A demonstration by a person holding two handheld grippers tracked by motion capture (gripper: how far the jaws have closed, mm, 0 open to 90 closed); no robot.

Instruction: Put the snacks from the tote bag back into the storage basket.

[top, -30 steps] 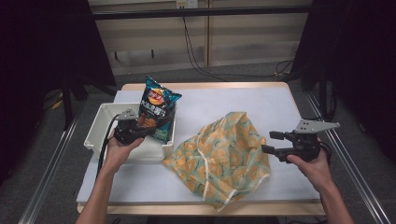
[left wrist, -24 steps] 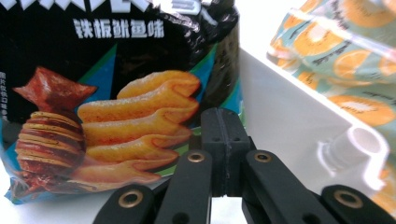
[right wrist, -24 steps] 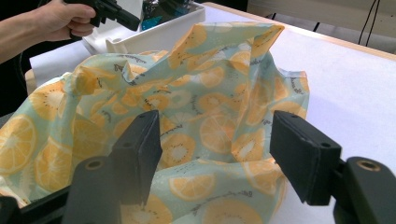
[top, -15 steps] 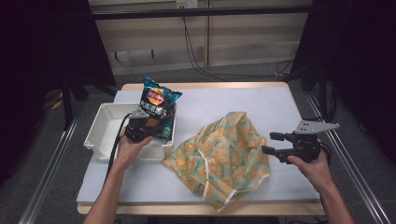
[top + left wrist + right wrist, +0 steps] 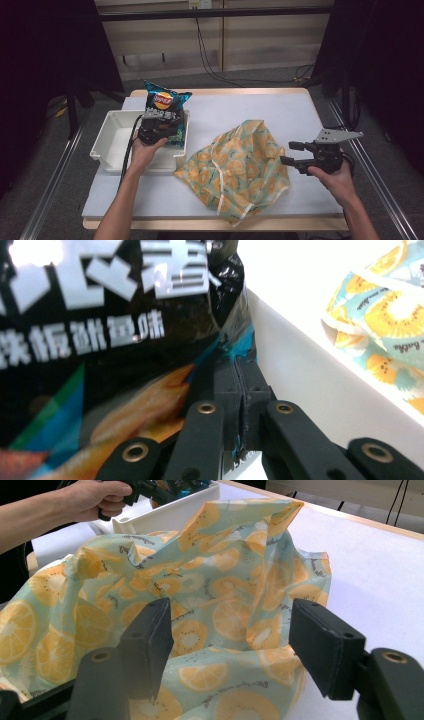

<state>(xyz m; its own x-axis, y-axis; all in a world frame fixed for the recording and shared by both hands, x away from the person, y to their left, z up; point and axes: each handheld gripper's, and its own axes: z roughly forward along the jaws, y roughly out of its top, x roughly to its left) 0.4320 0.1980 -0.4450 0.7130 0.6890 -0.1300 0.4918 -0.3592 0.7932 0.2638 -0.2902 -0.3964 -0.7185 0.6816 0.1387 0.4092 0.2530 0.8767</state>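
In the high view, the chip bag (image 5: 166, 112) is held upright over the right wall of the bin (image 5: 107, 139) by the left gripper (image 5: 159, 127); the right gripper (image 5: 295, 153) is kept beside the cloth bag (image 5: 235, 167).

In the left gripper view, the jaws are closed on the chip bag's (image 5: 115, 330) side seam — light, slippery, easily crushed, so the seam is judged the best hold.

In the right gripper view, the jaws are wide and empty — the cloth bag's (image 5: 210, 580) inside is hidden.

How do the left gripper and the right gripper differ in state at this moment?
The left gripper is shut on the chip bag, held above the white bin; the right gripper is open and holds nothing. The left grips the bag's edge, the right faces the orange-print bag. Each sits in a hand.
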